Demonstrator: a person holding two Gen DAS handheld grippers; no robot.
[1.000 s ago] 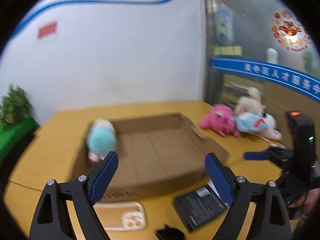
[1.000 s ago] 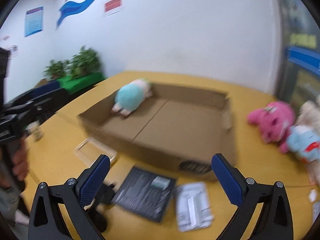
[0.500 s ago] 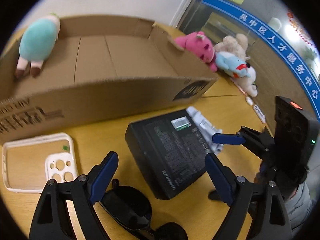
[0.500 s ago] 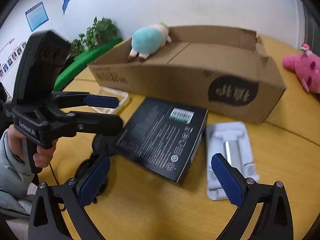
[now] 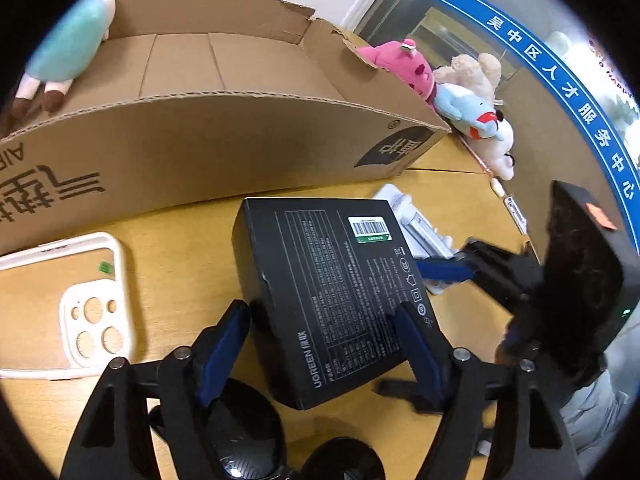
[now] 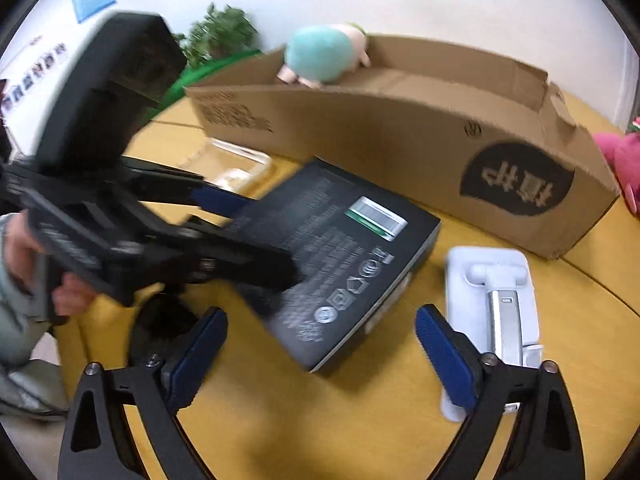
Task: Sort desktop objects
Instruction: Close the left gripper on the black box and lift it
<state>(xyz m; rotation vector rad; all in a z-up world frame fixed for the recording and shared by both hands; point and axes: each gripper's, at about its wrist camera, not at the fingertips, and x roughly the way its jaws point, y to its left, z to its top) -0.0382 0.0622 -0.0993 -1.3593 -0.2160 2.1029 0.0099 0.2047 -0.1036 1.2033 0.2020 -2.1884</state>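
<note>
While both grippers close in around it, the black box (image 5: 332, 300) lies flat on the yellow table (image 5: 192, 264), just near of the long cardboard box (image 5: 224, 128). The left gripper (image 5: 324, 344) straddles the black box's near corner, jaws narrowing, blue pads beside its edges but apparently not yet pressing. The right gripper (image 6: 320, 344) comes from the other side, jaws also narrowing, with a corner of the box between them and nothing gripped.

The risk: two grippers on one box may collide or twist it, and a corner hold could let it pivot and slip. The sunglasses (image 5: 248, 432) lie directly under the left gripper and might be knocked; the white stand (image 6: 492, 320) touches the box's right side.

Readable writing: "UGREEN" on the box's side, a barcode sticker on top.
</note>
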